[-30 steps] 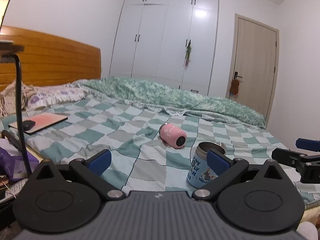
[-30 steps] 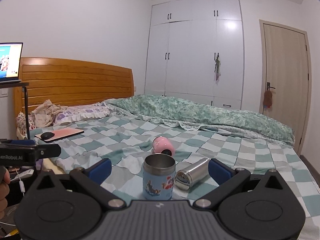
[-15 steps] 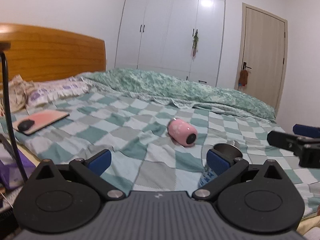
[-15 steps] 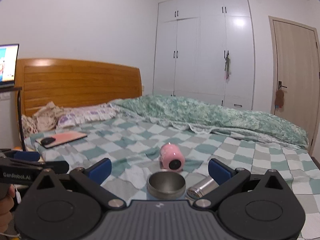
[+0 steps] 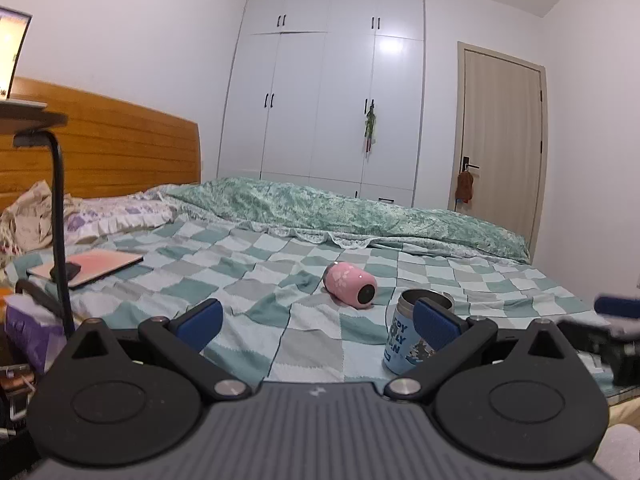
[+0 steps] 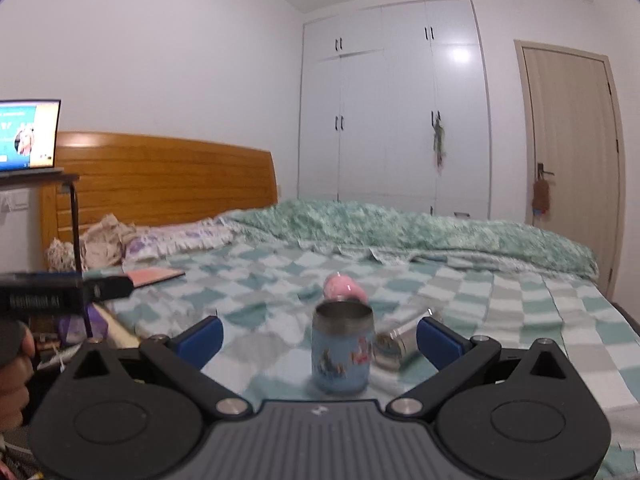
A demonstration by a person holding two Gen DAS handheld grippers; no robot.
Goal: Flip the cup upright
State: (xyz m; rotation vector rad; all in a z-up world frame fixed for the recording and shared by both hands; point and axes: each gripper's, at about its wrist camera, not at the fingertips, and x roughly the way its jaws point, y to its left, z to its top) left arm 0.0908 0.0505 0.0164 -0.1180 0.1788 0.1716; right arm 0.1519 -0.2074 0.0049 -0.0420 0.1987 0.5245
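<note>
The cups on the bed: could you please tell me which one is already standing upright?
The blue cartoon-print cup, nearest the cameras, stands with its steel mouth up. The pink cup and the steel cup both lie on their sides.

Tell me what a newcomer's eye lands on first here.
The pink cup lying on its side mid-bed on the checkered blanket. Nearer stands the blue cup, upright and open-topped, between the open right gripper's blue pads, with a silver bottle lying just beside it.
</note>
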